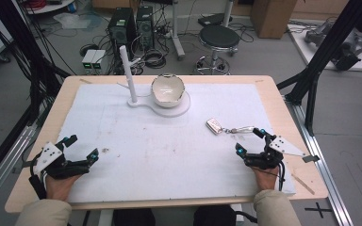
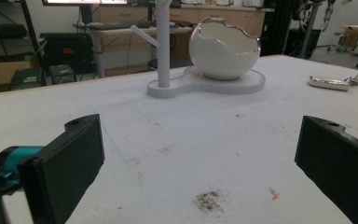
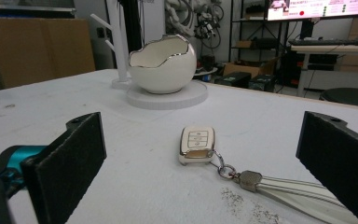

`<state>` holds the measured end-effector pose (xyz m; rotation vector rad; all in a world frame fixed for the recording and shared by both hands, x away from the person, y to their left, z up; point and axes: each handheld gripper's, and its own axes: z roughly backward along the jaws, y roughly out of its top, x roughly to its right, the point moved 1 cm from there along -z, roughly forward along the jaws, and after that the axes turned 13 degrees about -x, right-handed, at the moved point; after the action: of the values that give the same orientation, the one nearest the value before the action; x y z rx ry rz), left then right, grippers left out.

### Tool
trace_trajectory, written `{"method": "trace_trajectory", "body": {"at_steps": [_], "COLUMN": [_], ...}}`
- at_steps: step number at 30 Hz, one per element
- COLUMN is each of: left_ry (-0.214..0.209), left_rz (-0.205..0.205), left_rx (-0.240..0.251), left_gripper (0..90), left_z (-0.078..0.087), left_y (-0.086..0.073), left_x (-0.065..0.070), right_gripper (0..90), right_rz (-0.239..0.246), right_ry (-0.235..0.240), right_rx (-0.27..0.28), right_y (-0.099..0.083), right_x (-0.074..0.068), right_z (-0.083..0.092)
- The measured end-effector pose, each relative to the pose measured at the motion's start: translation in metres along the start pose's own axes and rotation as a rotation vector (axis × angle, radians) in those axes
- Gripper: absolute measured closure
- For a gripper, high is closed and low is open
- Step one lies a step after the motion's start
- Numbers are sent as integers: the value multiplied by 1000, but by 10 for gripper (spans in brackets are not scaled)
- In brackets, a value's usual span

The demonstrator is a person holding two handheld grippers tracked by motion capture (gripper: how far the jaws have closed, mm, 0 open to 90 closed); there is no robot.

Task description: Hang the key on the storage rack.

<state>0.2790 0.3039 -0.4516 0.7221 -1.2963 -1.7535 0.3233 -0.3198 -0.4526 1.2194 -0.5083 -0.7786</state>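
Key fob [image 3: 197, 144] with strap [image 3: 303, 193], flat on white tabletop [image 1: 169, 150], near right tool [image 1: 250, 141]. Right tool released, empty. Left tool [image 1: 81, 147] likewise released, well apart from fob.

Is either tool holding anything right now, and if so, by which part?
Nothing is held. The left tool is open over bare table, and the right tool is open too, with the key fob lying on the table ahead of it, untouched.

1. The bowl [image 1: 168, 90] sits on a flat stand [image 1: 181, 107] at the back of the table [image 1: 273, 89].
2. A post [image 1: 128, 73] stands just left of the bowl.
3. The key fob [image 1: 214, 125] lies right of the bowl, nearer the front.
4. Its strap [image 1: 242, 128] lies right of it.
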Motion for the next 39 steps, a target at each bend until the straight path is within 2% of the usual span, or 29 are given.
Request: {"method": "trace_trajectory", "body": {"at_steps": [16, 20, 22, 23, 26, 28, 32, 34, 35, 37, 38, 39], "left_ry": [4, 1, 5, 7, 6, 10, 7, 8, 10, 7, 7, 4], "left_rz": [-5, -5, -4, -4, -4, -2, -1, 0, 2, 8, 8, 9], "left_rx": [10, 12, 8, 9, 7, 9, 3, 3, 1, -2, -2, -3], "left_gripper": [18, 18, 17, 18, 17, 17, 17, 17, 17, 17, 17, 17], "left_z": [1, 1, 1, 1, 1, 0, 0, 0, 0, 0, 0, -1], "left_y": [0, 0, 0, 0, 0, 0, 0, 0, 0, 0, 0, 0], "left_x": [1, 1, 1, 1, 1, 1, 1, 0, 0, 0, 0, 0], "right_gripper": [5, 5, 5, 5, 5, 5, 5, 5, 5, 5, 5, 5], "right_rz": [3, -31, -52, -46, -39, -42, -10, -5, 8, 12, 34, 34], "right_ry": [13, 18, 35, 32, 32, 34, 38, 39, 44, 60, 70, 70], "right_rx": [5, 13, 8, 5, 21, 1, -19, -29, -62, -84, -111, -111], "right_y": [0, 1, 2, 4, 14, 24, 44, 48, 62, 73, 82, 82], "right_x": [1, 5, 6, 7, 10, 14, 23, 25, 32, 37, 41, 41], "right_z": [0, 1, 1, 1, 3, 5, 10, 11, 13, 15, 16, 16]}}
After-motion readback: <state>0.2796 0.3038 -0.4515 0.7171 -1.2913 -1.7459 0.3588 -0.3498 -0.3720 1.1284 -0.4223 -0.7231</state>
